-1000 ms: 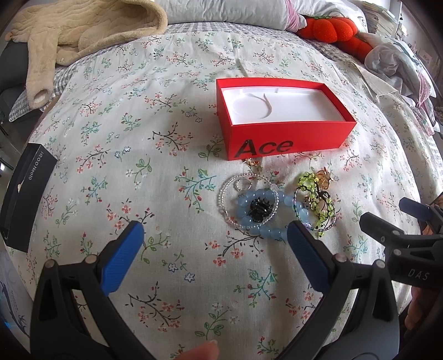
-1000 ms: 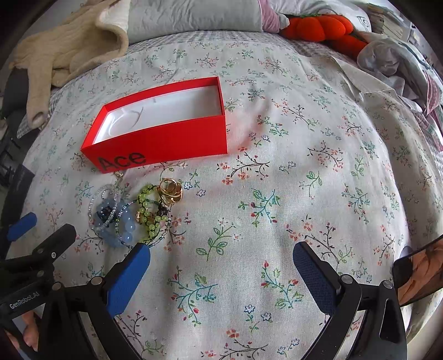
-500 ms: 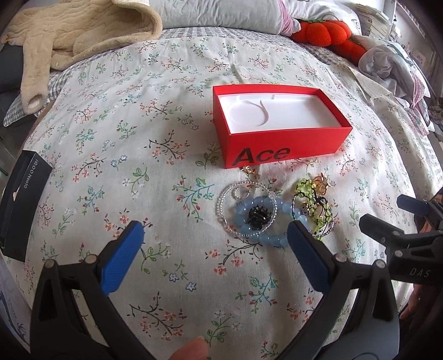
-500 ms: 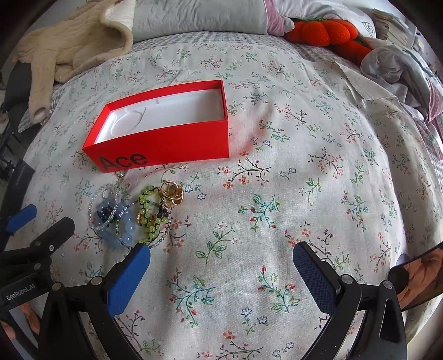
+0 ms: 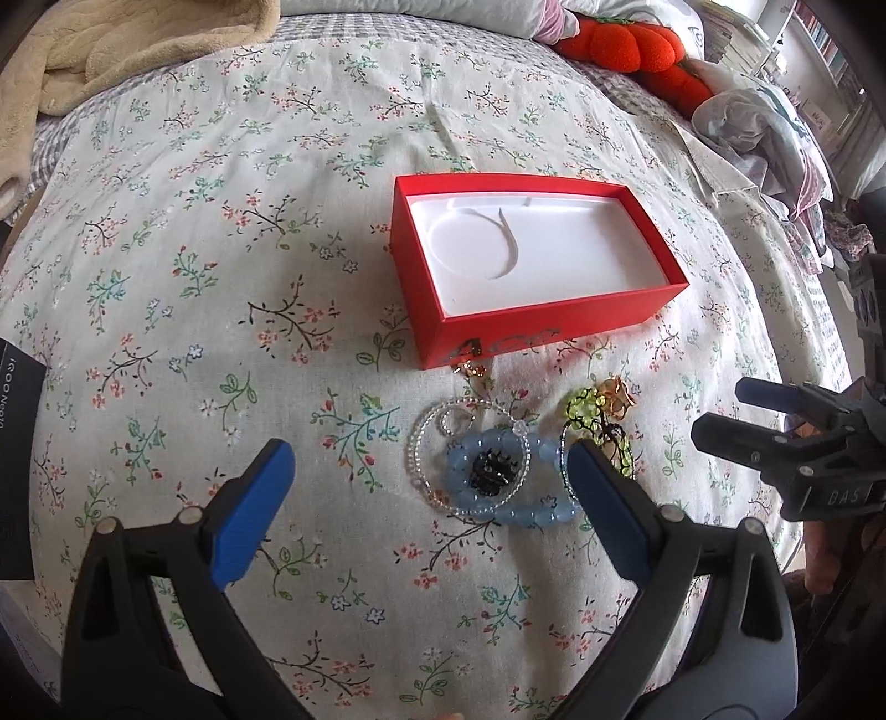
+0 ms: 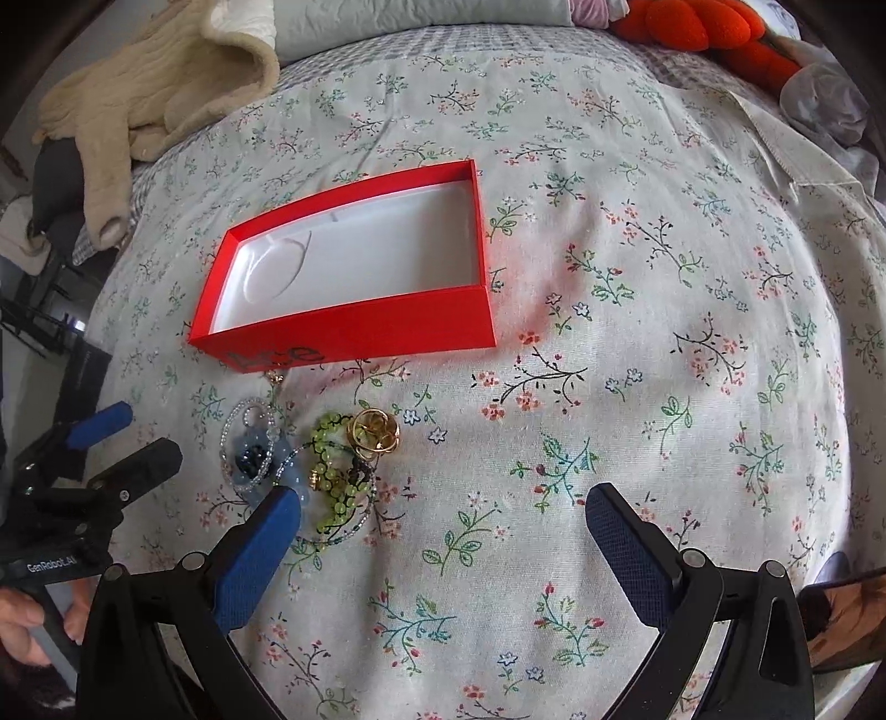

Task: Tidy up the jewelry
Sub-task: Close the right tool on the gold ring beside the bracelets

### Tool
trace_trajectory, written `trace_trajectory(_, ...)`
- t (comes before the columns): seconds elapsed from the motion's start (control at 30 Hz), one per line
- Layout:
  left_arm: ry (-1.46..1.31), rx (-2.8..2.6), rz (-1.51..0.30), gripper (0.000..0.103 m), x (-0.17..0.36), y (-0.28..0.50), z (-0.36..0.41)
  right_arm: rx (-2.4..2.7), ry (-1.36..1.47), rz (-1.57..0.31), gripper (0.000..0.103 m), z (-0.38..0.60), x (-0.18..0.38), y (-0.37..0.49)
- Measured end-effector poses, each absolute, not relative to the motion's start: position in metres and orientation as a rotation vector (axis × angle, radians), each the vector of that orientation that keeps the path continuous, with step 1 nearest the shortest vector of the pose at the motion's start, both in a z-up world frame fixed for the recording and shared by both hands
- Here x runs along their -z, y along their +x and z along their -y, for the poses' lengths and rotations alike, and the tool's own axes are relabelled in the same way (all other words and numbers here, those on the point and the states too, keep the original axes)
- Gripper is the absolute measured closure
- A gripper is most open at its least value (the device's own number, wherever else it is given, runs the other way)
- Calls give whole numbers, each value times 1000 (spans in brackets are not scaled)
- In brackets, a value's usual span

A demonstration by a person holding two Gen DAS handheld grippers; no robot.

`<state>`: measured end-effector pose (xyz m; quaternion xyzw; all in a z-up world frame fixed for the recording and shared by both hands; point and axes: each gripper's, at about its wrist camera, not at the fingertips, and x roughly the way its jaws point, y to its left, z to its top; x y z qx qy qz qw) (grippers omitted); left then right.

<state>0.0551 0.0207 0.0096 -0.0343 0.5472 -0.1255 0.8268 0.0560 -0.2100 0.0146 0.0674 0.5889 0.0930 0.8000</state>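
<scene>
A red open box (image 5: 554, 327) with a white lining lies on the flowered bedspread. Just in front of it is a jewelry pile: a pale blue bead bracelet (image 5: 531, 512), a clear bead loop (image 5: 421, 443), a black claw clip (image 5: 493, 471), a green bead bracelet (image 5: 587, 401) and a gold piece (image 5: 617, 390). My left gripper (image 5: 429, 459) hangs above the pile with its jaws closing, pressing on nothing. My right gripper (image 6: 443, 498) is open and empty over bare bedspread, right of the green bracelet (image 6: 332, 448) and the gold piece (image 6: 376, 432). The box (image 6: 387, 327) holds no jewelry.
A beige knit sweater (image 5: 138, 50) lies at the far left and an orange plush toy (image 5: 626, 44) at the far right. Crumpled clothes (image 5: 764, 127) pile at the bed's right edge. A black box (image 5: 16, 459) sits at the left edge.
Both grippers have moved forward and tipped further down, so the box and the jewelry look larger and are seen more from above. The left jaws stand slightly narrower.
</scene>
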Motion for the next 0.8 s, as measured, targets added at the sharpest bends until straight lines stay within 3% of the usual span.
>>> trace_trajectory(0.13, -147, 313, -1204, 12, 5, 63, -24, -267, 278, -1284, 5, 216, -1, 68)
trace_trajectory(0.4, -200, 414, -1281, 14, 25, 77, -13, -329, 345, -1364, 41, 206, 23, 89)
trace_trajectory(0.47, -207, 428, -1291, 14, 27, 81, -10, -342, 355, -1370, 45, 204, 27, 94)
trace_trajectory(0.7, -193, 448, -1318, 14, 34, 89, -3, -368, 351, -1379, 74, 200, 35, 102)
trace_trajectory(0.8, -171, 450, -1325, 14, 36, 91, 3, -365, 364, -1372, 75, 200, 35, 104)
